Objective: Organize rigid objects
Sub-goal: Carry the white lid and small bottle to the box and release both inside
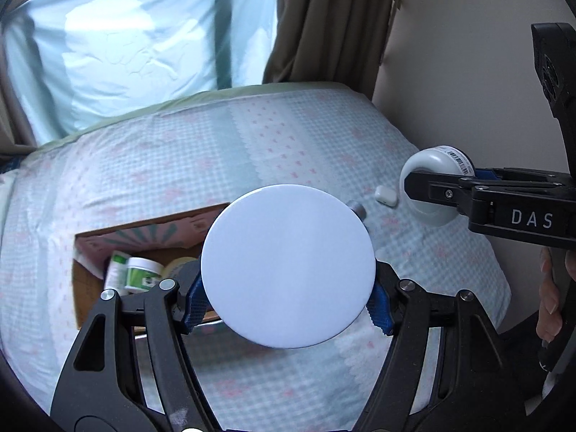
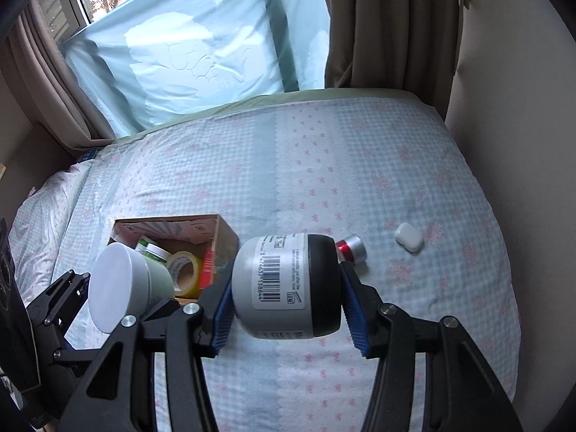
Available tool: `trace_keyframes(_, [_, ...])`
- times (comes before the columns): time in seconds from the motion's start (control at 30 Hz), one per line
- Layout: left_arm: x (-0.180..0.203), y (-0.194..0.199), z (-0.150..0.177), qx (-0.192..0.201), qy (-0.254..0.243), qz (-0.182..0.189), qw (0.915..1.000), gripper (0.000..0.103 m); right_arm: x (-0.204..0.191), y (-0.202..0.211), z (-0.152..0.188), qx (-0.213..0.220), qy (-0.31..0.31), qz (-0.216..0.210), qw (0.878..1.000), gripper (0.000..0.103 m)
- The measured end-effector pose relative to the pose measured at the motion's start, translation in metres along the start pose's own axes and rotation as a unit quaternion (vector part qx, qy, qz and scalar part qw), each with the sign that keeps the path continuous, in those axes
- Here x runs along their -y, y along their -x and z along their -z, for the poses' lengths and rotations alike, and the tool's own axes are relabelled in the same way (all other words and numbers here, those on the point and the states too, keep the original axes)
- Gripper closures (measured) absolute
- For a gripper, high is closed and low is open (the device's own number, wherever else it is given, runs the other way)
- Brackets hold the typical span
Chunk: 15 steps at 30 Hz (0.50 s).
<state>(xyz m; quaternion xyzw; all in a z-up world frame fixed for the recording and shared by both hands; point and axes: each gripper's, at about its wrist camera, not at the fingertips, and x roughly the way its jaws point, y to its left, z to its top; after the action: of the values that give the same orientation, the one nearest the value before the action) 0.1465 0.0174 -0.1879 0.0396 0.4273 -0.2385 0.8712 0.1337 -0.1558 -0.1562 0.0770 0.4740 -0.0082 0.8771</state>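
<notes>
My left gripper (image 1: 288, 302) is shut on a round white-lidded jar (image 1: 288, 266), held above the bed beside the cardboard box (image 1: 86, 288); the jar also shows in the right wrist view (image 2: 122, 284). My right gripper (image 2: 286, 291) is shut on a grey jar with a black lid and a barcode label (image 2: 284, 284), held sideways above the bed; it also shows in the left wrist view (image 1: 432, 187). The box (image 2: 225, 234) holds green-labelled containers (image 2: 151, 250) and a tape roll (image 2: 185, 270).
A small white case (image 2: 408, 237) and a red-and-silver cylinder (image 2: 351, 248) lie on the checked bedsheet (image 2: 360, 162) right of the box. A wall and brown curtain (image 2: 378, 25) border the bed at the right and back. A window is at the far left.
</notes>
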Motion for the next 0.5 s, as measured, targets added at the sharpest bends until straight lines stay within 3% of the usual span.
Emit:
trace_keyframes(0.27, [-0.117, 0.027, 0.015, -0.016, 0.022, -0.036, 0.9990, 0.036, -0.093, -0.022, -0.005, -0.014, -0.005, -0.034, 0.999, 0.054])
trace_keyframes(0.5, [-0.206, 0.009, 0.039, -0.053, 0.032, -0.051, 0.9968, 0.036, -0.146, -0.074, 0.003, -0.053, -0.045, -0.057, 0.996, 0.054])
